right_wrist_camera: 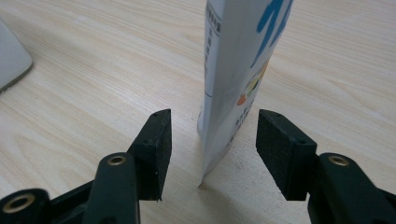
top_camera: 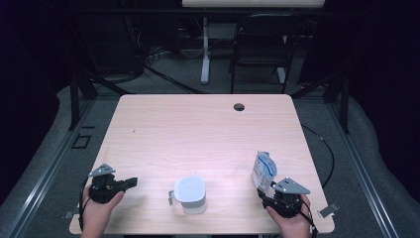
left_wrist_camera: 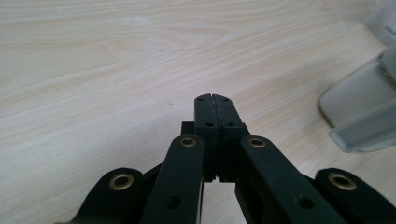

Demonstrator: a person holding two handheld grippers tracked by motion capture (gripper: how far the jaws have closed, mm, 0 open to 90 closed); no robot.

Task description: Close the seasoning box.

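A white and blue pouch stands upright on the wooden table near its front right. My right gripper sits just behind it, open; in the right gripper view the pouch rises between the two pads, which stand apart from it on both sides. My left gripper rests low at the front left, jaws shut with nothing between them. A white lidded container stands at the front middle, to the right of the left gripper.
The container's base and side tab lie at the right edge of the left gripper view. A round cable hole sits near the table's far edge. A black chair and a white desk leg stand beyond the table.
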